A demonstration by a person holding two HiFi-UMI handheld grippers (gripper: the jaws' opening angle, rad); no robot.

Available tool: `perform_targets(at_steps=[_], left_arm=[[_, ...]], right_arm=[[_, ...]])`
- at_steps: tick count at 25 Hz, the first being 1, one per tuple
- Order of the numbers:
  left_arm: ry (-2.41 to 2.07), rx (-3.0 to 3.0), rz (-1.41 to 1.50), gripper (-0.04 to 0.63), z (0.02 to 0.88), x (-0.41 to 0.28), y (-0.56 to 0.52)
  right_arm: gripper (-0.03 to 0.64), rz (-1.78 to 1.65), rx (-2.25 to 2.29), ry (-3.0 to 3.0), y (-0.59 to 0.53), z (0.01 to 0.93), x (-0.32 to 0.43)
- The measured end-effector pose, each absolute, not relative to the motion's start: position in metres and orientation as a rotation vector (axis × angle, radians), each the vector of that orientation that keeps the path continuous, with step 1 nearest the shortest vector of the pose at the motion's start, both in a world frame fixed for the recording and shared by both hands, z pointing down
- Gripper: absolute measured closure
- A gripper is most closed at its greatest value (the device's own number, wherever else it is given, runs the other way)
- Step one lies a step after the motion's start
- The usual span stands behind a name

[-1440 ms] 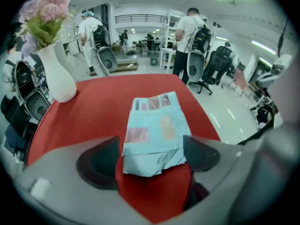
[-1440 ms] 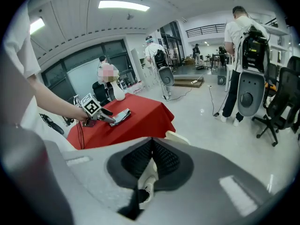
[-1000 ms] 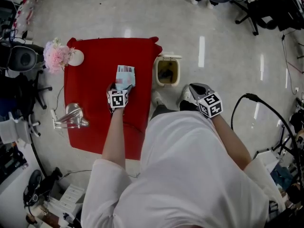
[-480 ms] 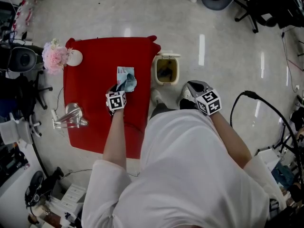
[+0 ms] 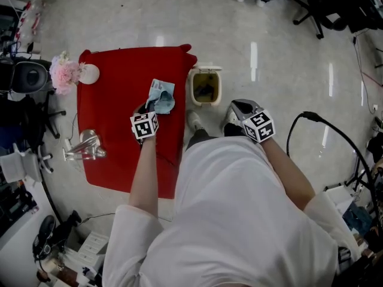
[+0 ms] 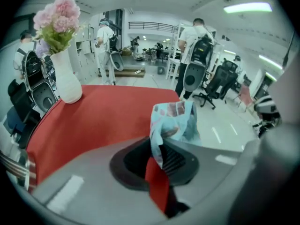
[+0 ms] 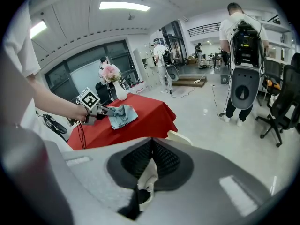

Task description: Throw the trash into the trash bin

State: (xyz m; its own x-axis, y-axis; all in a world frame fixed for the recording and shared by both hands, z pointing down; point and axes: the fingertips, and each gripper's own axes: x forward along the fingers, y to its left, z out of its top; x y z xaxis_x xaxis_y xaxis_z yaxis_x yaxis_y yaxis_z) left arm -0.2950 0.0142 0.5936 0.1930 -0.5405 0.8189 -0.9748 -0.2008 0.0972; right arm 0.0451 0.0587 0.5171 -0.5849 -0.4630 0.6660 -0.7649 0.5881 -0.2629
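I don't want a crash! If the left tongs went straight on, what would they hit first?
Probably the red tablecloth: the left tongs, which have just been closing on the crumpled wrapper, slant down toward it near its far edge. Depth is unclear, so they might clear that edge and reach the floor.

The person is wearing a white short-sleeved shirt (image 5: 239,220) and pale shoes (image 5: 194,122), just right of the red table (image 5: 114,154). The grey left gripper (image 5: 151,106) and right gripper (image 5: 237,106) are each carrying a cube (image 5: 145,125) of black-and-white square markers and black ribbed pads (image 7: 165,161).
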Motion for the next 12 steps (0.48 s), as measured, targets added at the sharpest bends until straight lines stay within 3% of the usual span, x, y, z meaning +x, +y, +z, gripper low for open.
perform_targets(at_steps=[12], left_arm=[[-1.275,1.954,0.894,0.558,0.584,-0.197,0.011]], right_arm=[[0.615,0.780,1.003,-2.269,0.068,0.525,0.079]])
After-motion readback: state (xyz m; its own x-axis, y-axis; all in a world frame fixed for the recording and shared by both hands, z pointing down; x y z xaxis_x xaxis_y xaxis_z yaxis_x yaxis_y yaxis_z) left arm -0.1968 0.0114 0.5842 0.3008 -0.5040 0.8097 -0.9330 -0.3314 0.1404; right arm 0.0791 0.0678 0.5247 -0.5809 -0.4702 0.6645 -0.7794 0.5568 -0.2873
